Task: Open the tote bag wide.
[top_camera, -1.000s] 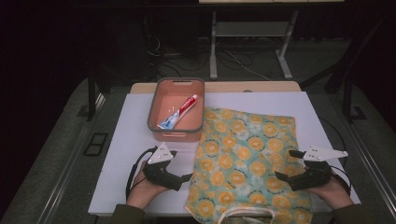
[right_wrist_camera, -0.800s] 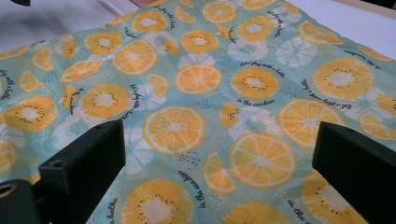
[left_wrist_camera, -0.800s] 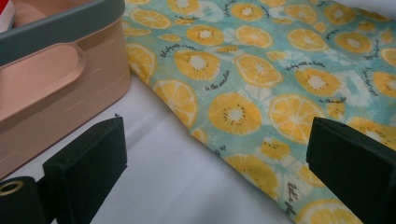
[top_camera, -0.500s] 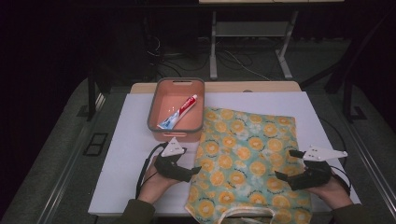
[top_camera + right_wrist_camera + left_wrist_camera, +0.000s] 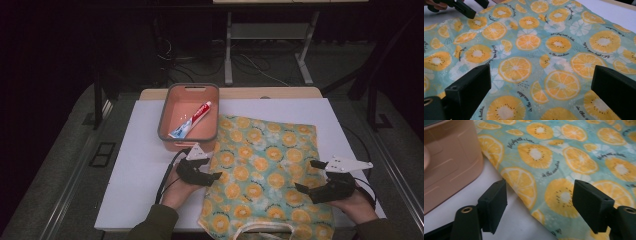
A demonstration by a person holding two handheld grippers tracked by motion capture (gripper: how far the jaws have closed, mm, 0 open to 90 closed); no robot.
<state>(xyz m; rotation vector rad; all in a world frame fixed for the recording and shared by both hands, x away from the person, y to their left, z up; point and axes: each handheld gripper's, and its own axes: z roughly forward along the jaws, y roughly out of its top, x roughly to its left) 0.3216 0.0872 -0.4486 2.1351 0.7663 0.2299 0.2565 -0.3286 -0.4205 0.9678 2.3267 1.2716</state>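
A teal cloth bag [image 5: 265, 170] printed with orange slices lies flat on the white board [image 5: 140, 165], its handle [image 5: 265, 229] at the near edge. My left gripper [image 5: 214, 173] is at the bag's left edge. In the left gripper view its jaws [image 5: 540, 203] straddle that edge [image 5: 524, 187]. They have just been closing, and the pads stand apart from the cloth. My right gripper [image 5: 309, 176] hovers open over the bag's right part [image 5: 541, 92], with nothing between its pads.
A salmon bin [image 5: 165, 132] holding a toothpaste tube [image 5: 192, 119] stands just beyond the left gripper, touching the bag's far left corner. The bin's wall [image 5: 446, 170] is close on the left in the left gripper view. Dark floor and table legs lie beyond the board.
My left gripper has moved right and a little down, from the bare board to the bag's left edge. The right gripper has stayed where it was.
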